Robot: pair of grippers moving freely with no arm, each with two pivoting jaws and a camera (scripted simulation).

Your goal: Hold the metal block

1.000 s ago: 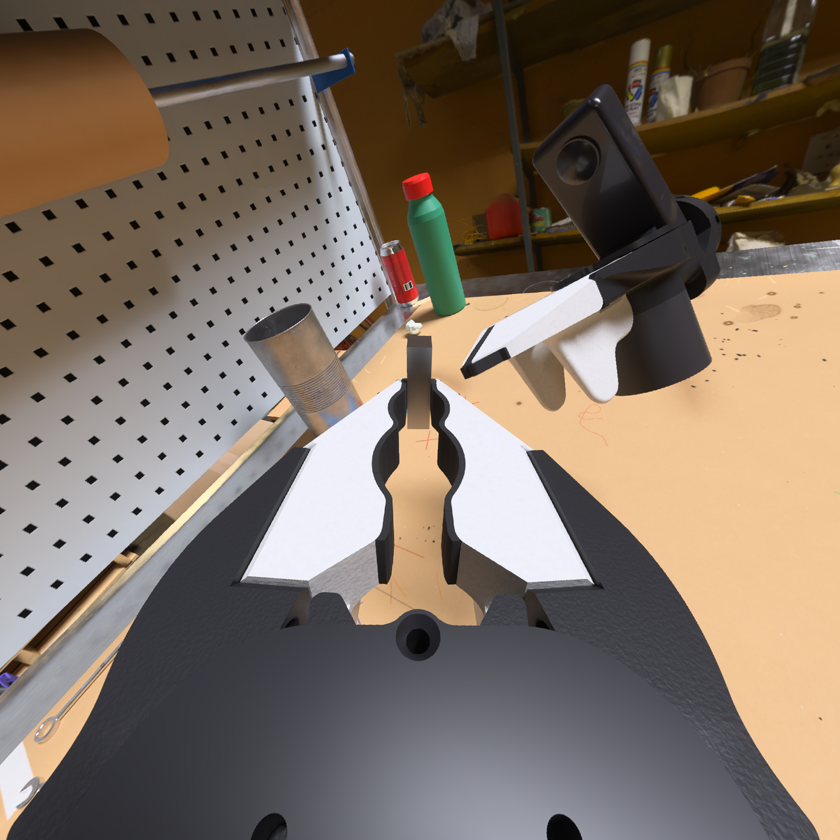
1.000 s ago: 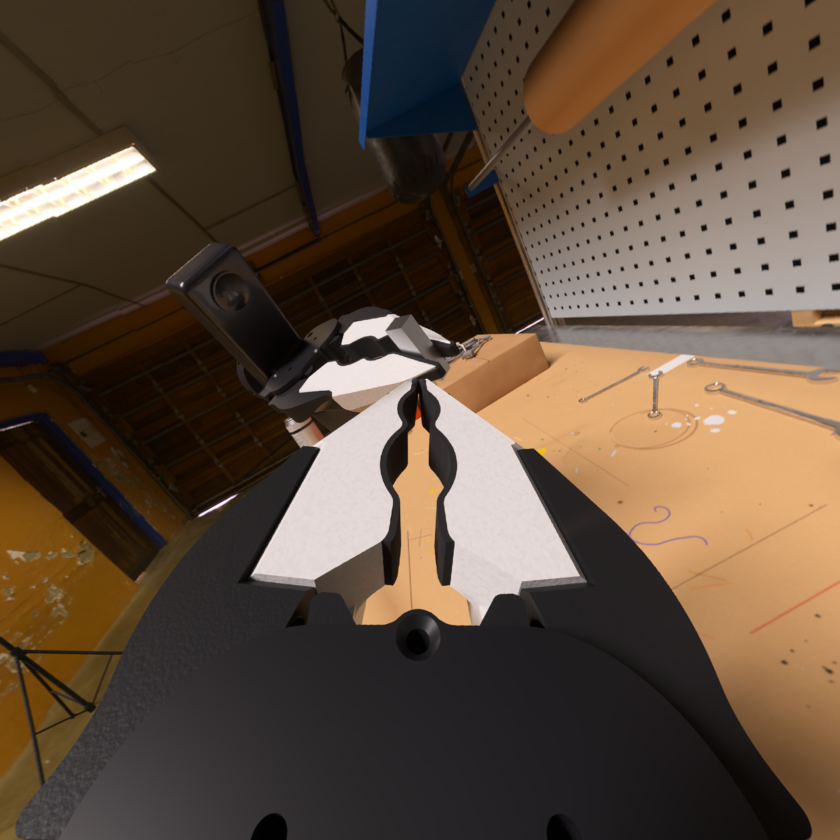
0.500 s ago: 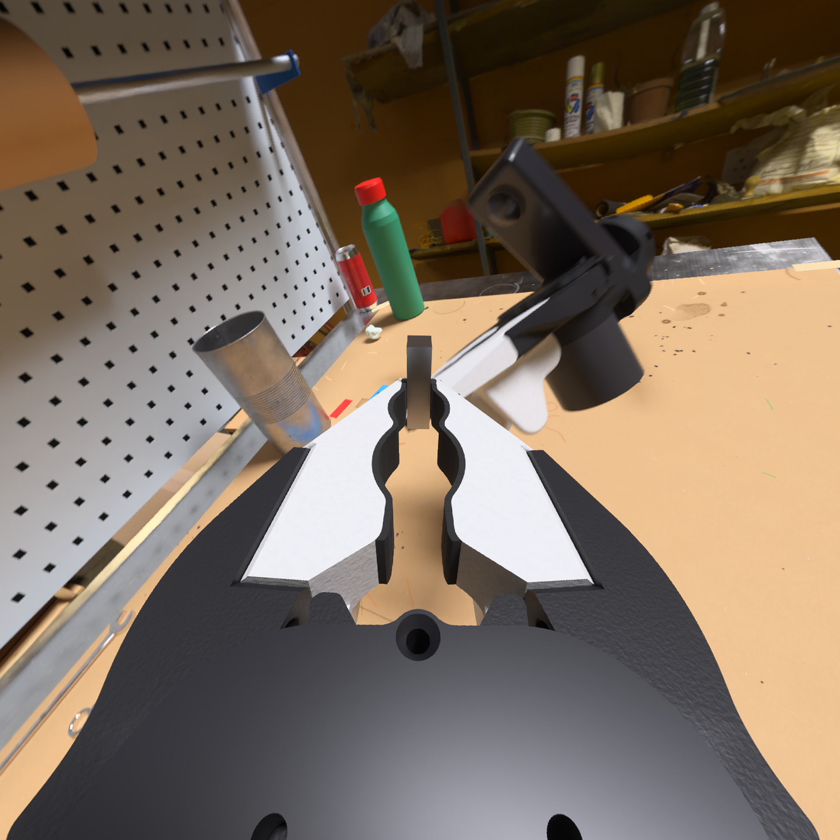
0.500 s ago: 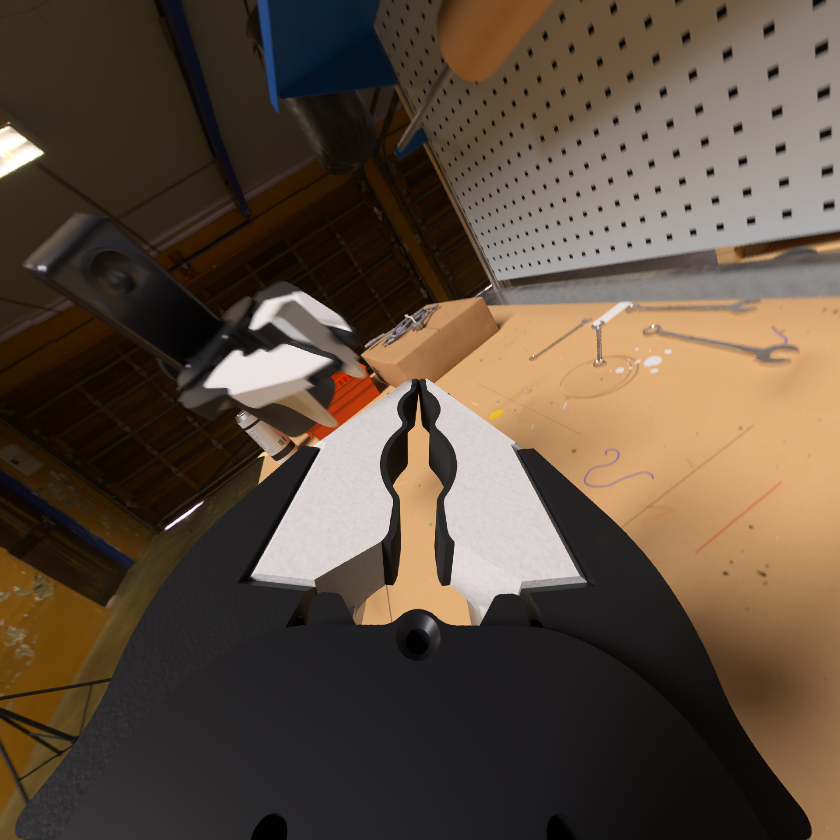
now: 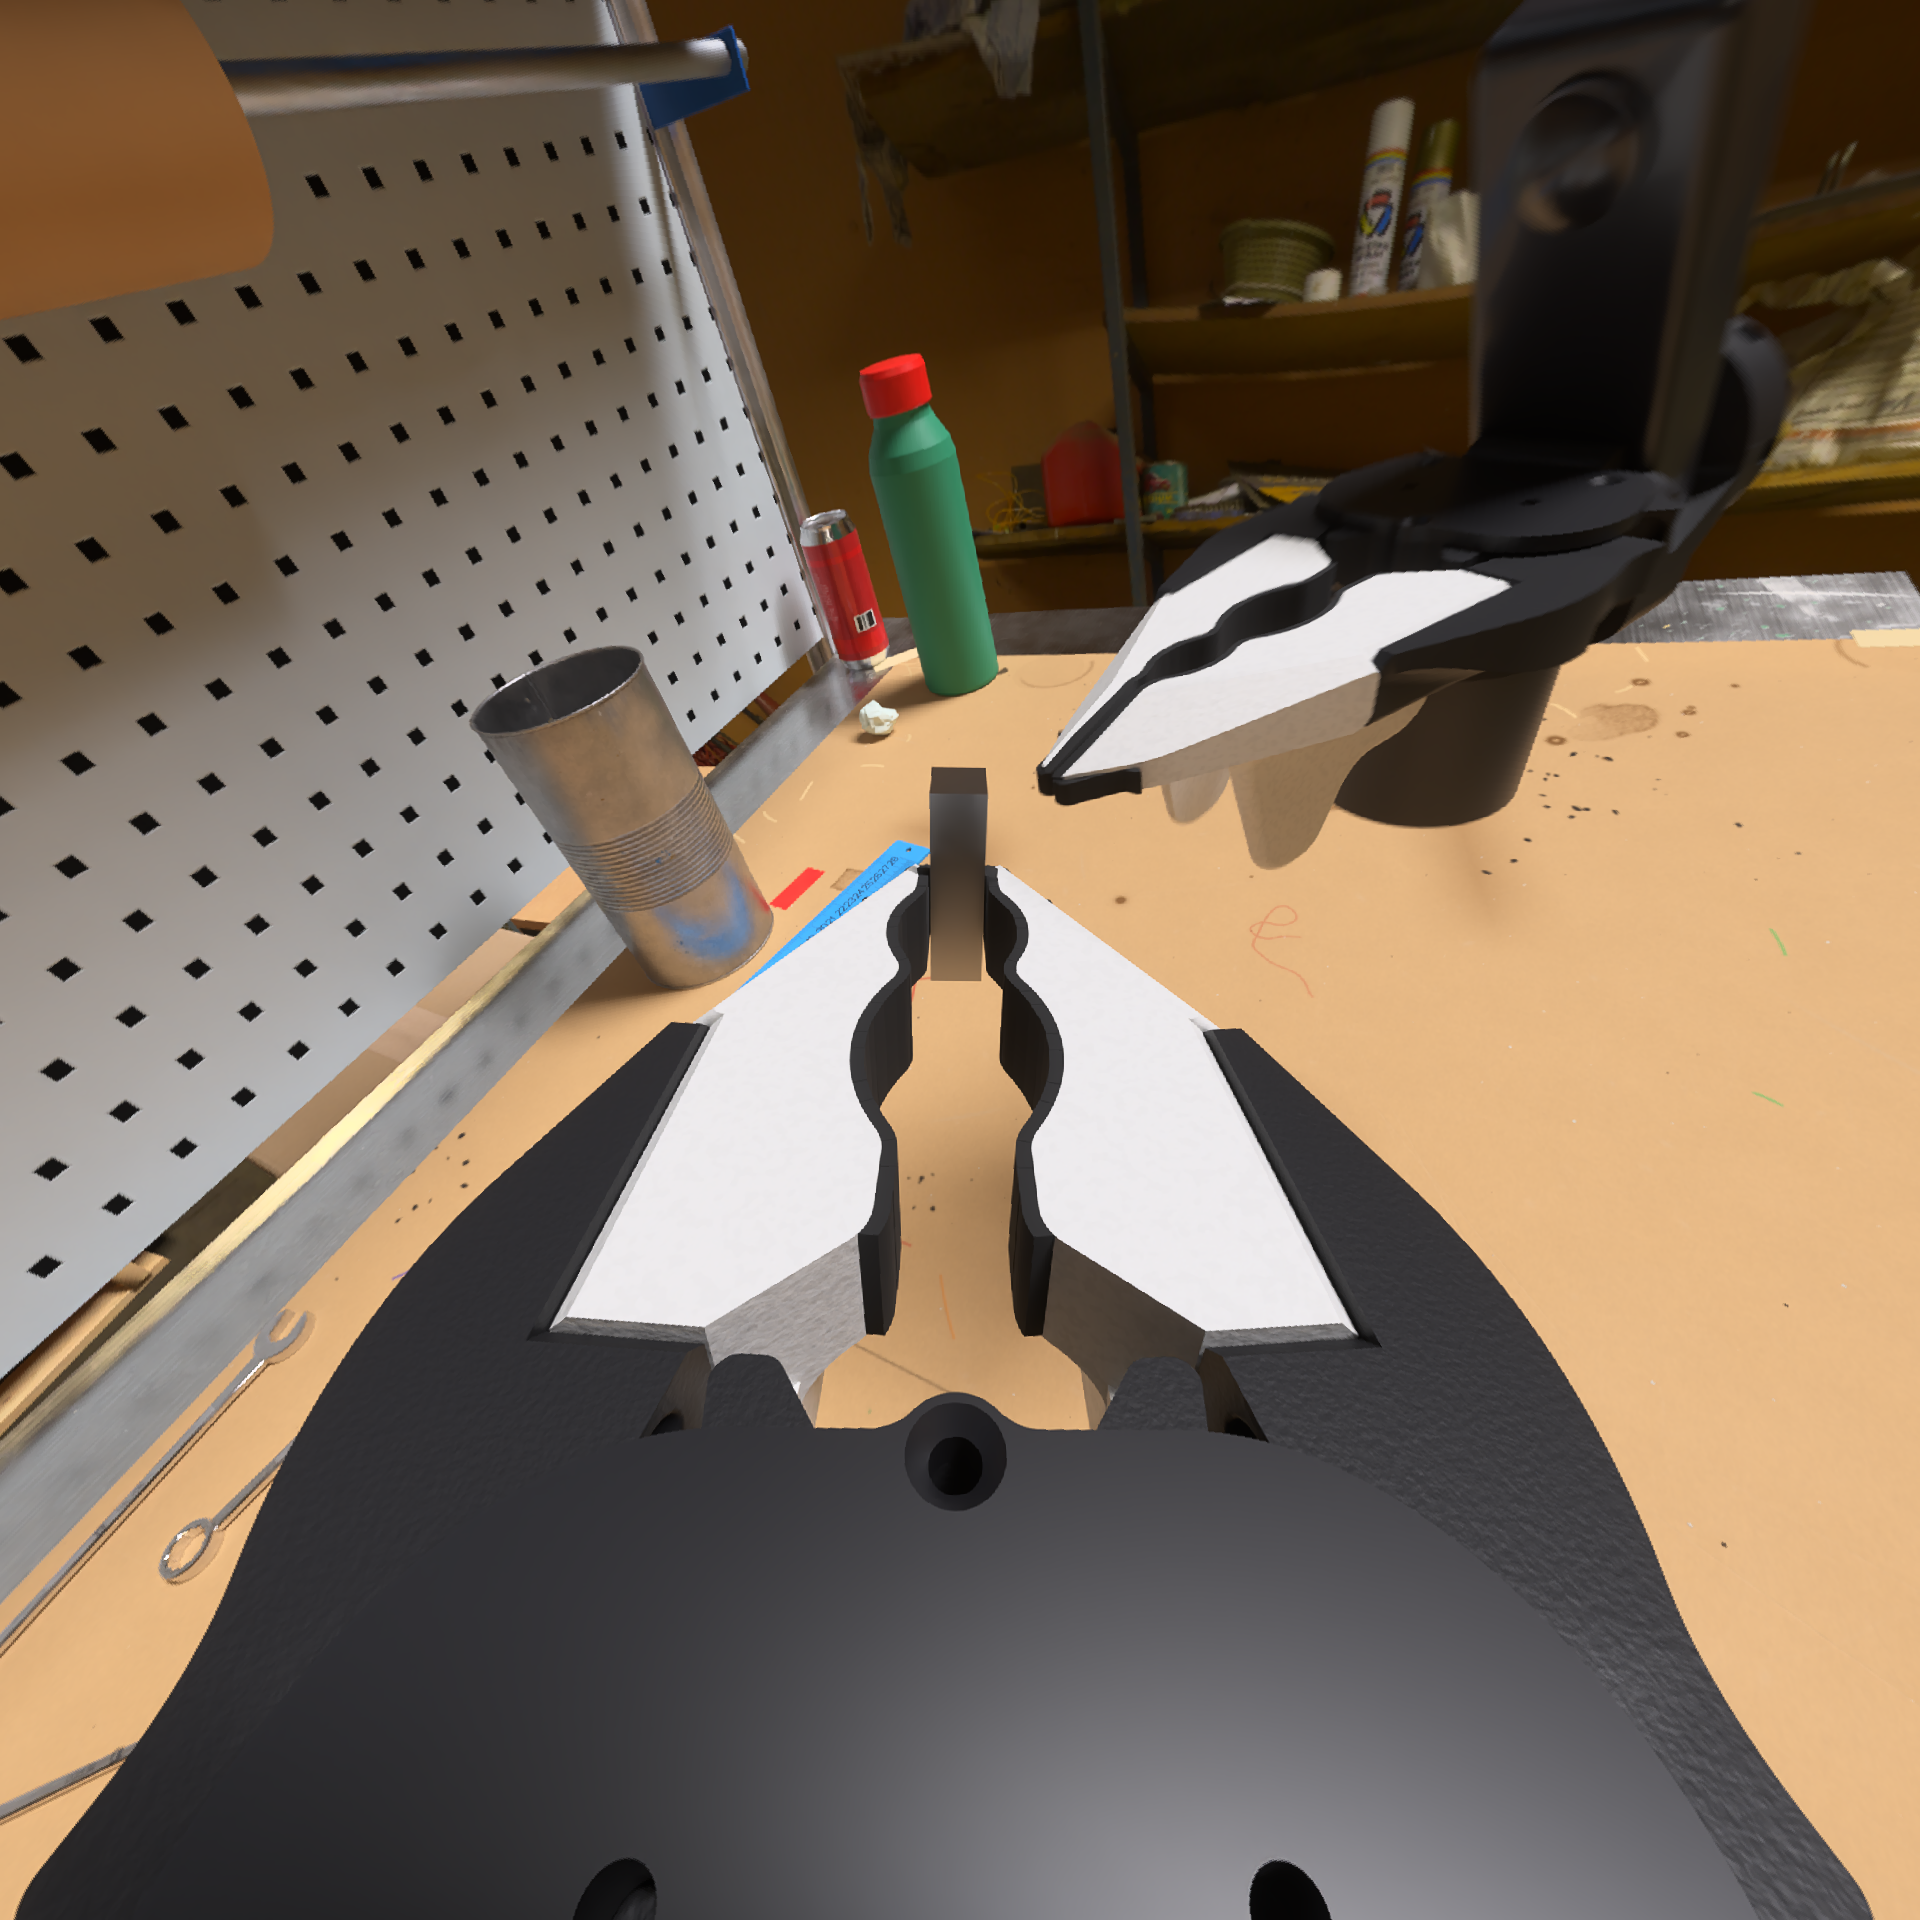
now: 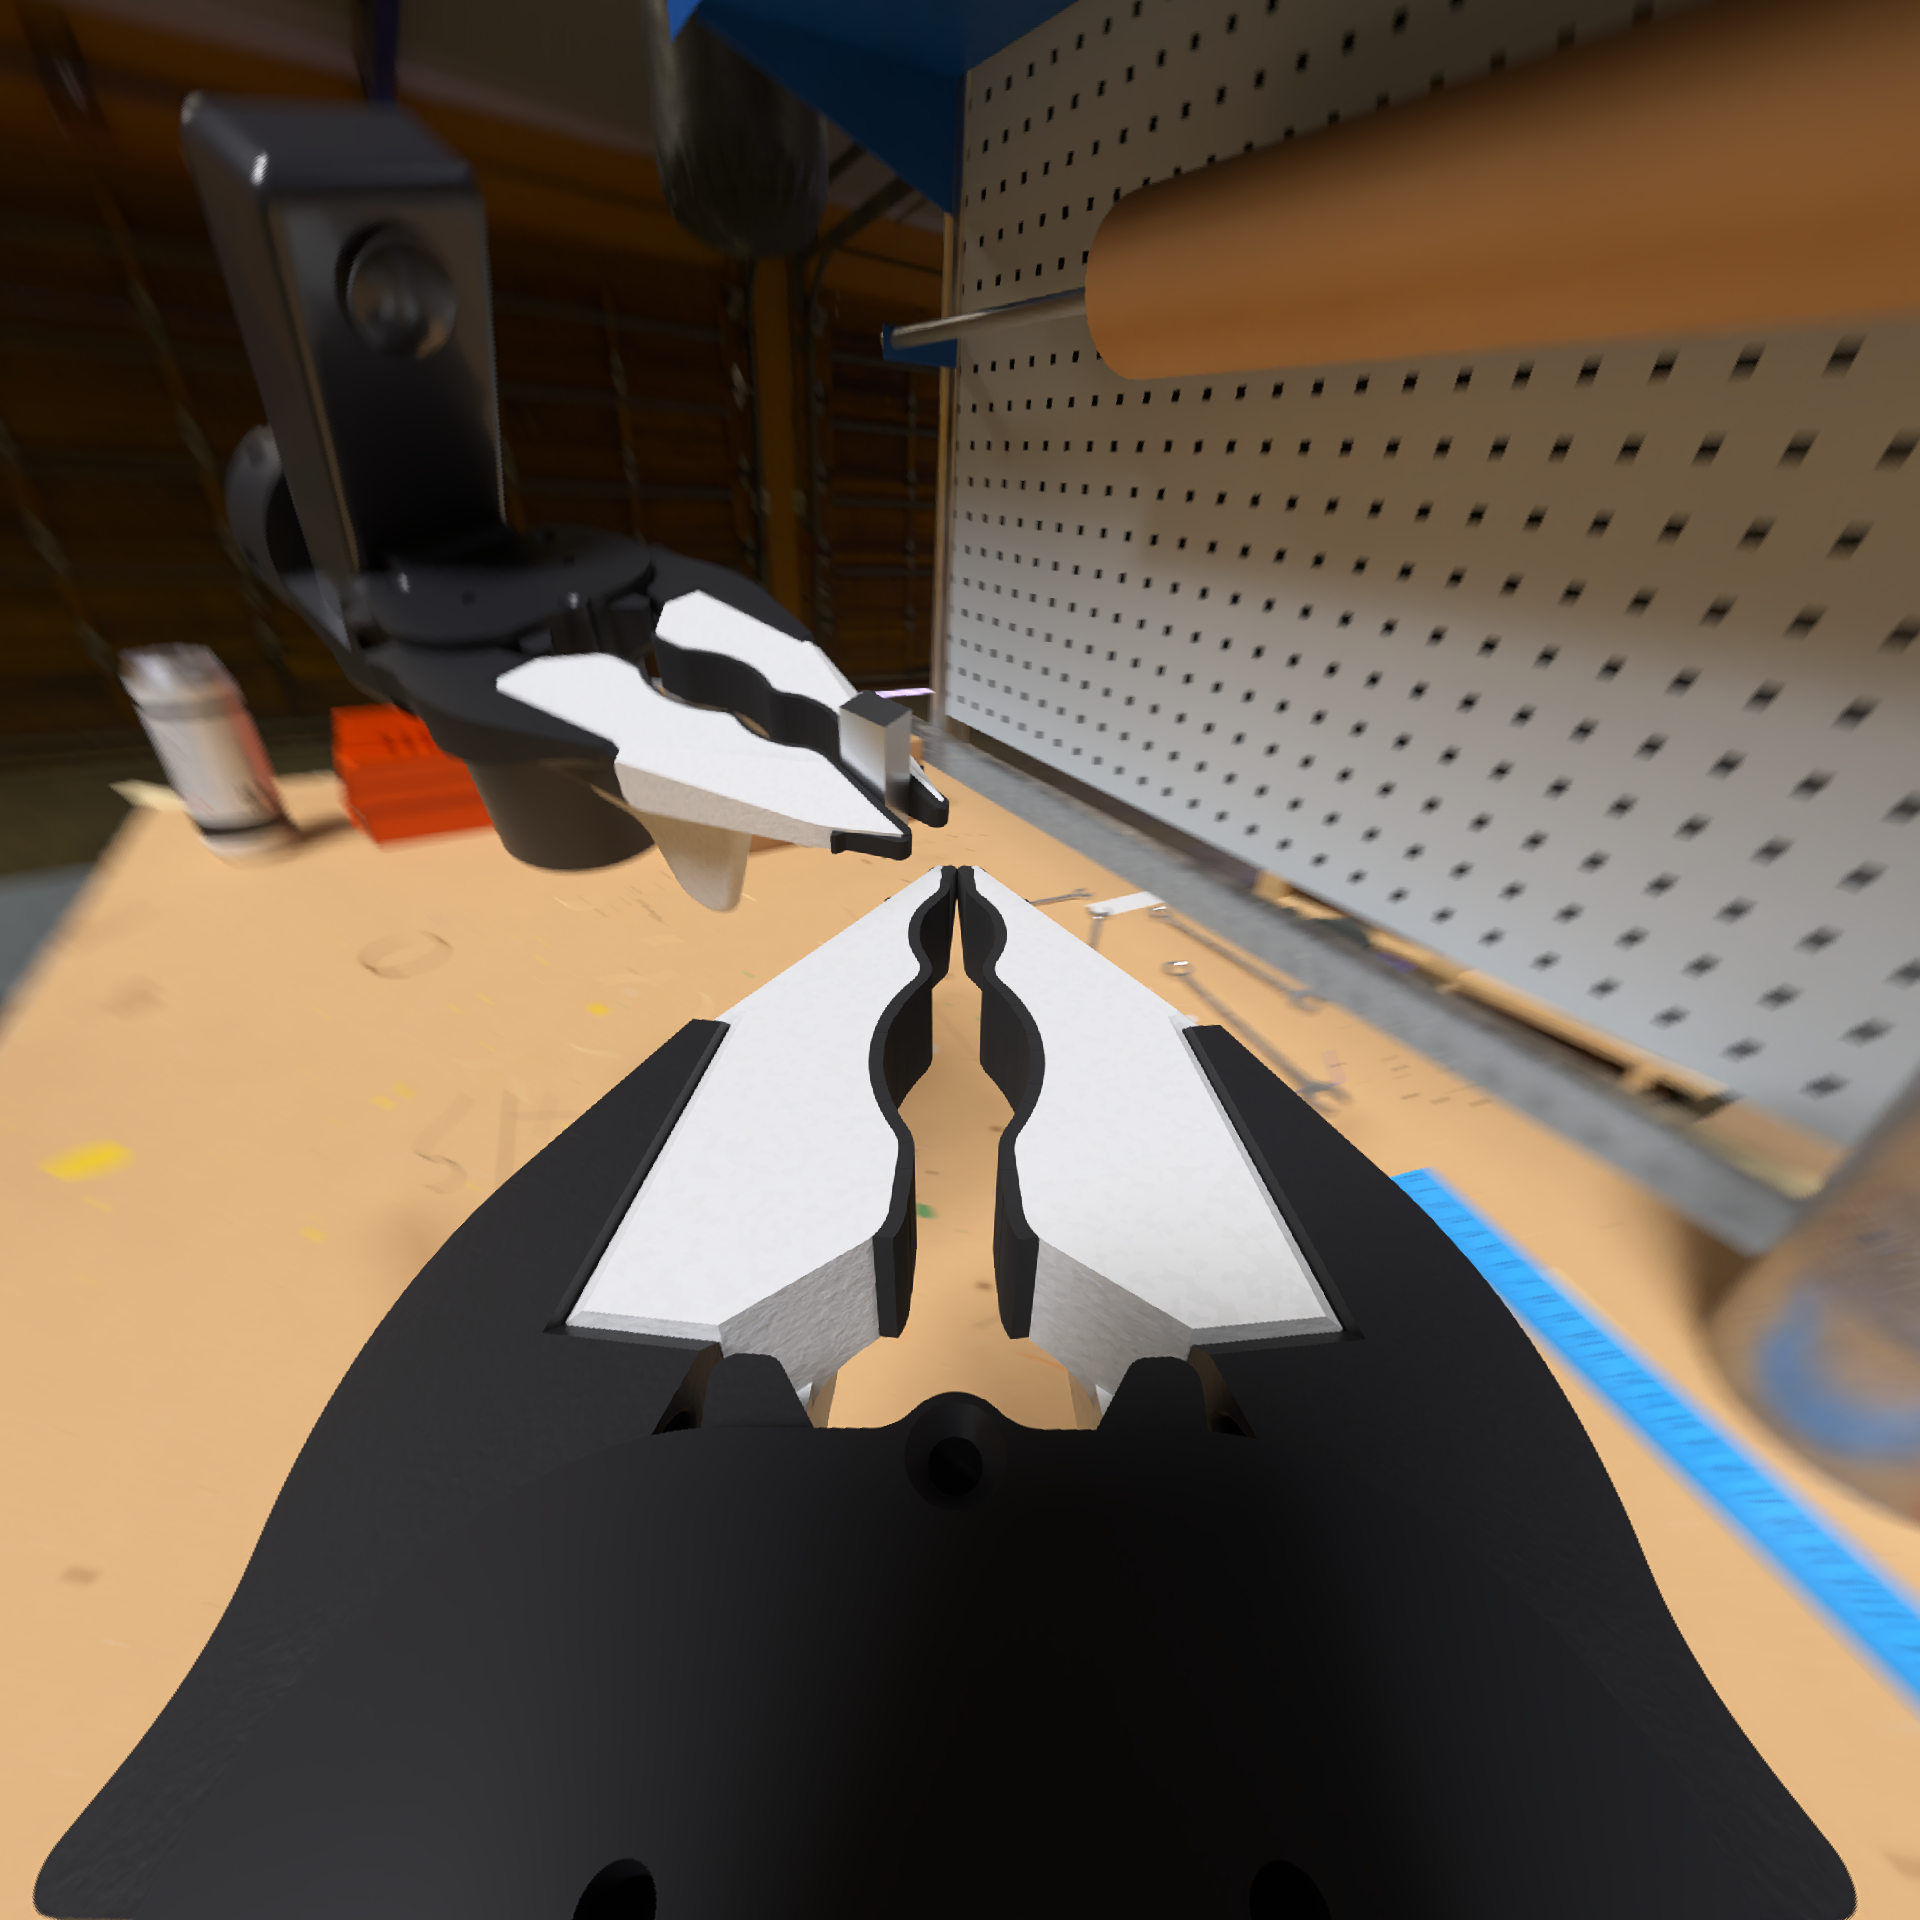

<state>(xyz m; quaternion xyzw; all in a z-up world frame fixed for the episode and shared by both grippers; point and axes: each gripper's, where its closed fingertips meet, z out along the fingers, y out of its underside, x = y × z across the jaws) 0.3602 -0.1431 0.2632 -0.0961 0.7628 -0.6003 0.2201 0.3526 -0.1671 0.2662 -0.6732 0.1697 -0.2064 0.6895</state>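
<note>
Holding step: metal block [image 5: 956,873] pinched upright in left gripper [image 5: 956,883], above surface [image 5: 1455,1091].
Right gripper [image 6: 954,873] pressed closed, empty, just beside block; next: keep grip steady.

A tan worktop [image 5: 1558,1091], speckled and scribbled with faint marks, fills the lower ground and meets a white pegboard [image 5: 312,623] set in a grey metal frame — a brown paper roll [image 6: 1507,208] hangs across it on a metal rod [image 5: 468,68]. Beyond the worktop's far edge stands an orange-brown wall [image 5: 987,208] with wooden shelves [image 5: 1299,312] crowded with cans, cord and rags. On the opposite side the room is dim, with dark wooden slatted walling [image 6: 623,416].
</note>
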